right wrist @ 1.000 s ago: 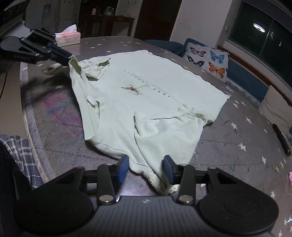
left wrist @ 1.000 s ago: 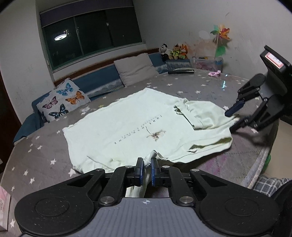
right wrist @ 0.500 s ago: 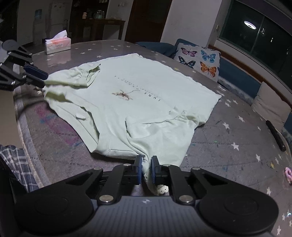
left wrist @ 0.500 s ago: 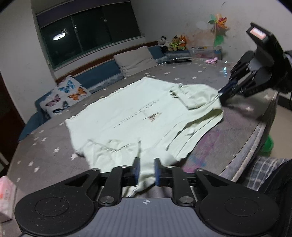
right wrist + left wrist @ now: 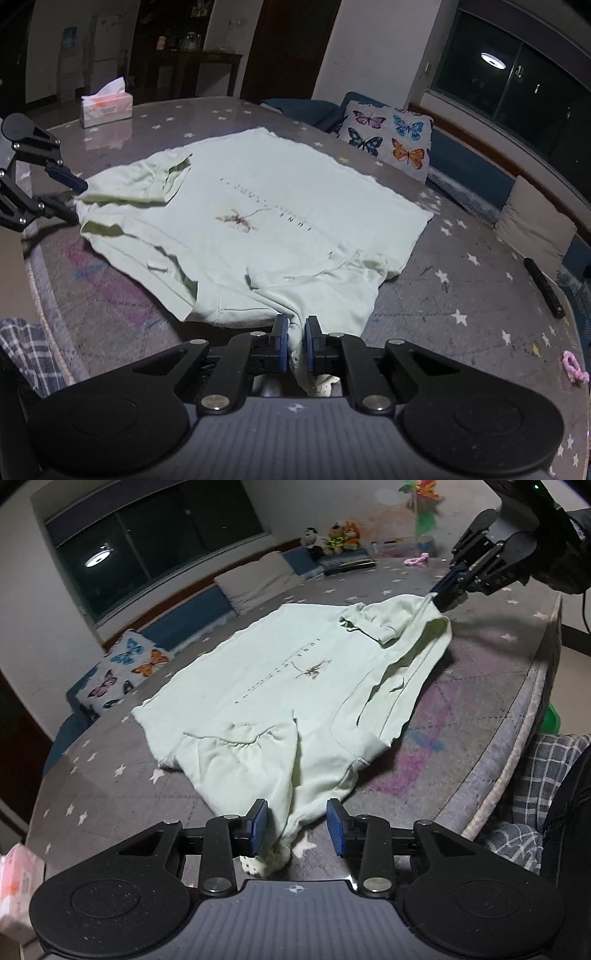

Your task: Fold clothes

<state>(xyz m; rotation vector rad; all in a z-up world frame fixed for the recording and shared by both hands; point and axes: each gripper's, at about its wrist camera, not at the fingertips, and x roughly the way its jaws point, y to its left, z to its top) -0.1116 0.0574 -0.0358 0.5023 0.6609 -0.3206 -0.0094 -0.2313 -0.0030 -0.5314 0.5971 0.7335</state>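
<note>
A pale green T-shirt [image 5: 280, 686] with a small print lies chest-up on the grey star-patterned table [image 5: 103, 782], its sleeves folded in. My left gripper [image 5: 295, 827] is open at the shirt's near edge, and a bunched bit of fabric lies between its blue pads without being pinched. In the right wrist view the same shirt [image 5: 280, 221] spreads ahead, and my right gripper [image 5: 297, 336] is shut on its near edge. The right gripper [image 5: 448, 590] also shows at the shirt's far corner, lifting it slightly. The left gripper [image 5: 70, 195] appears open at the left of the right wrist view.
A tissue box [image 5: 107, 107] stands at the far left of the table. A butterfly pillow [image 5: 391, 142] and a bench lie beyond it. A black bar [image 5: 545, 288] and a pink loop [image 5: 574, 367] rest at the right. Plaid cloth [image 5: 546, 771] hangs below the table edge.
My left gripper was shut on the shirt's edge and has opened, leaving the fabric loose between its pads. The right gripper closed on the opposite edge and holds it. The shirt has shifted toward the table edge.
</note>
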